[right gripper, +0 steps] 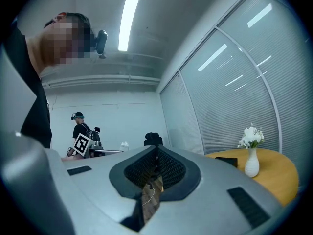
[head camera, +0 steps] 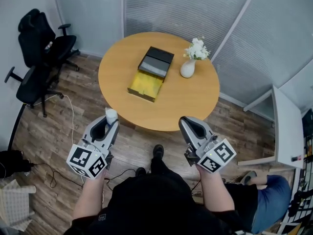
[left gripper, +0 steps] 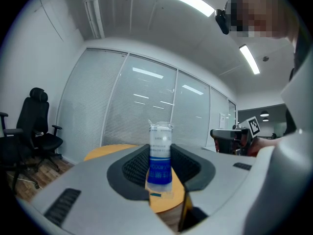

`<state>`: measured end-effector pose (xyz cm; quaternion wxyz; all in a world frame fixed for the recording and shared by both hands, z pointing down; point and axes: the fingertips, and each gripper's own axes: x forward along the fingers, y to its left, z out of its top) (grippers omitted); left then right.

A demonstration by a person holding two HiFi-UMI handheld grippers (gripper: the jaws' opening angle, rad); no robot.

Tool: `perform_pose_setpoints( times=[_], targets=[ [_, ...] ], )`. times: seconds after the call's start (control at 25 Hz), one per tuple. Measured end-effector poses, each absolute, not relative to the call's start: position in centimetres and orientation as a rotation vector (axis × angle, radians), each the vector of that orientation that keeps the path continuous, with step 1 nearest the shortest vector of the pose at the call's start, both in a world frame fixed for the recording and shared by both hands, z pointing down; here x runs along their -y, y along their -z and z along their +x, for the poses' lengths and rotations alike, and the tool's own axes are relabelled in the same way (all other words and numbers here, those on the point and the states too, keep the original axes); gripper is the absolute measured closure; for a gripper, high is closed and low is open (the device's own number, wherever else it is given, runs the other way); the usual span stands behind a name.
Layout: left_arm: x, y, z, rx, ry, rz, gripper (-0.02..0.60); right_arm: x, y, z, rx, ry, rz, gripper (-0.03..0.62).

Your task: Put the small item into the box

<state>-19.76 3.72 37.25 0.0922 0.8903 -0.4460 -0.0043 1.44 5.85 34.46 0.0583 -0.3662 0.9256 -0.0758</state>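
My left gripper (head camera: pixel 111 120) is held in front of the near left edge of the round wooden table (head camera: pixel 195 102), shut on a small clear sachet (head camera: pixel 111 113) with a white top. In the left gripper view the sachet (left gripper: pixel 160 155) stands upright between the dark pads, showing a blue label. The open box (head camera: pixel 145 86) lies on the table's middle, with a yellow inside and its black lid (head camera: pixel 157 60) set at its far end. My right gripper (head camera: pixel 187 123) hovers off the near right edge of the table. Its jaws (right gripper: pixel 157 151) are shut with nothing between them.
A white vase with white flowers (head camera: pixel 188 66) stands on the table right of the box. Two black office chairs (head camera: pixel 41 48) are at the far left, with cables on the wooden floor. A white desk (head camera: pixel 286 126) and another person's leg (head camera: pixel 269 199) are at the right.
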Motion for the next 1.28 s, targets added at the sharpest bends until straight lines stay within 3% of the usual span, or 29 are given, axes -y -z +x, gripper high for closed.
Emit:
perform_pose_setpoints(
  times=[1.28],
  targets=[
    [20.4, -36.8, -11.6, 1.549, -0.098, 2.506, 0.445, 22.0, -35.8, 8.1, -2.825, 0.369, -0.770, 0.557]
  ],
)
